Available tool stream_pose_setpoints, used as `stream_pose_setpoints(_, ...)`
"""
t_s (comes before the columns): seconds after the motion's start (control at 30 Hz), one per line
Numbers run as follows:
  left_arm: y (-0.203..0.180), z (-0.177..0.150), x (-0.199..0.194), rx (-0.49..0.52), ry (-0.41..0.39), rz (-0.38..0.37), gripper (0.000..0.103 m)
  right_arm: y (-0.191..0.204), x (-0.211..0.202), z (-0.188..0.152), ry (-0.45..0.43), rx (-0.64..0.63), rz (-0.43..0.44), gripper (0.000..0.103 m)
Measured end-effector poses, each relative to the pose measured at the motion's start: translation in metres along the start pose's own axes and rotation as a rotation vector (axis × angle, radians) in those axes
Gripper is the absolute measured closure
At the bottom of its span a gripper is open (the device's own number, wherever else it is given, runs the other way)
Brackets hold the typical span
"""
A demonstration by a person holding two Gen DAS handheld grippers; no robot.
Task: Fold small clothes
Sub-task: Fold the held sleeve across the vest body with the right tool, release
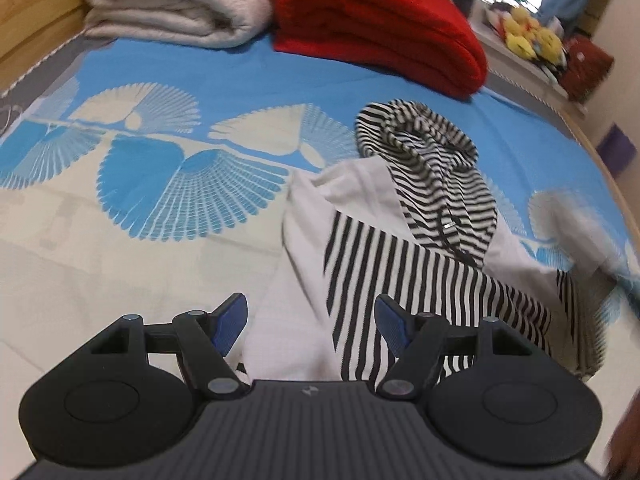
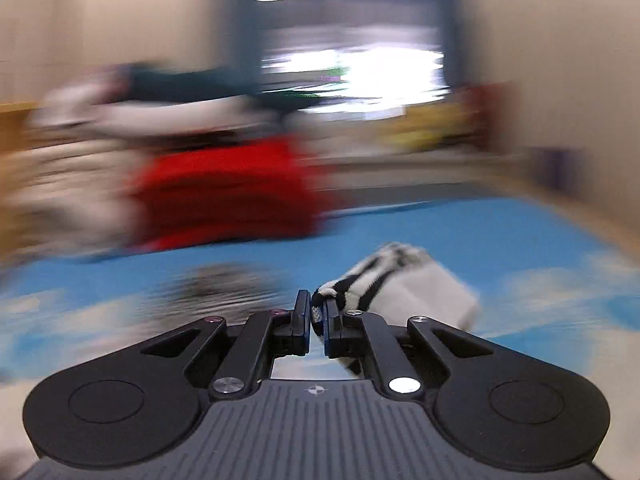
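Fold in progress: the right gripper point(image 2: 316, 312) is clenched on an edge of the striped hooded garment point(image 1: 420, 240) lying on the bed point(image 1: 160, 264). Left gripper point(image 1: 310, 320) hangs released above it. Next: carry the edge across, then release.

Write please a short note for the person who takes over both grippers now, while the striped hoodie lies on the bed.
Left gripper: open, holds nothing, hovering over the lower part of the striped hoodie.
Right gripper: shut on a striped cuff or edge of the hoodie, lifted off the bed; this view is blurred.
Things: the hoodie lies spread and rumpled on the blue bedsheet, hood toward the red blanket and the cream blanket.
Done: one part of the hoodie is gripped.
Left: lay that part across the body, then likely the other side, then fold the hoodie in half.
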State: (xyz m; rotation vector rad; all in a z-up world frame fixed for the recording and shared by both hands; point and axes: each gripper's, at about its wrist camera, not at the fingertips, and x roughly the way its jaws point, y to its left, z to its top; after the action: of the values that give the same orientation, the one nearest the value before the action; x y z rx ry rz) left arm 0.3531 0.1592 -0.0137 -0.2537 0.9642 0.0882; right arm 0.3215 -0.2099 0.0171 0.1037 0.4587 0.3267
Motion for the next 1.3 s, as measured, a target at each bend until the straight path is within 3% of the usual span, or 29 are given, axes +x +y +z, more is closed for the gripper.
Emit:
stream_pose_setpoints(0.07, 0.004, 0.002, 0.000, -0.023, 0.007, -0.003, 0.028, 0.039, 0.014, -0.010, 0.161, -0.030, 0.178, 0.096)
stream_pose_setpoints(0.1, 0.006, 0.002, 0.001, -0.029, 0.009, -0.005, 0.028, 0.054, 0.019, -0.015, 0.253, -0.054, 0.218, 0.096)
stream_pose_setpoints(0.17, 0.006, 0.002, 0.001, -0.035, 0.011, -0.011, 0.028, 0.068, 0.020, -0.017, 0.350, -0.067, 0.196, 0.095)
stream_pose_setpoints(0.2, 0.005, 0.003, 0.001, -0.039, 0.012, -0.019, 0.028, 0.065, 0.018, -0.015, 0.365, -0.049, 0.169, 0.088)
stream_pose_setpoints(0.33, 0.001, 0.000, 0.007, -0.052, 0.030, -0.056, 0.030, 0.026, 0.006, 0.001, 0.349, 0.128, 0.047, 0.077)
stream_pose_setpoints(0.4, -0.001, -0.004, 0.015, -0.067, 0.049, -0.072, 0.036, 0.009, 0.001, -0.007, 0.331, 0.196, 0.010, 0.074)
stream_pose_setpoints(0.47, -0.002, -0.011, 0.027, -0.079, 0.083, -0.079, 0.055, -0.003, 0.001, -0.024, 0.336, 0.215, -0.044, 0.074)
stream_pose_setpoints(0.53, -0.001, -0.017, 0.040, -0.092, 0.123, -0.087, 0.063, -0.017, 0.014, -0.041, 0.417, 0.243, -0.133, 0.074)
stream_pose_setpoints(0.77, 0.006, -0.043, 0.091, -0.157, 0.250, 0.001, 0.064, -0.045, 0.033, -0.054, 0.478, 0.360, -0.173, 0.072)
stream_pose_setpoints(0.9, -0.004, -0.049, 0.100, -0.117, 0.254, 0.002, 0.064, -0.049, 0.040, -0.057, 0.501, 0.375, -0.173, 0.072)
stream_pose_setpoints(1.0, -0.009, -0.052, 0.103, -0.092, 0.245, 0.022, 0.066, -0.045, 0.043, -0.057, 0.502, 0.346, -0.178, 0.072)
stream_pose_setpoints(1.07, -0.014, -0.053, 0.103, -0.060, 0.229, 0.053, 0.093, -0.045, 0.045, -0.058, 0.505, 0.332, -0.192, 0.072)
stream_pose_setpoints(1.1, -0.017, -0.053, 0.100, -0.033, 0.206, 0.081, 0.100, -0.045, 0.045, -0.059, 0.507, 0.329, -0.199, 0.072)
stream_pose_setpoints(1.3, -0.022, -0.041, 0.059, -0.074, 0.039, 0.136, 0.102, -0.050, 0.050, -0.071, 0.533, 0.315, -0.255, 0.072)
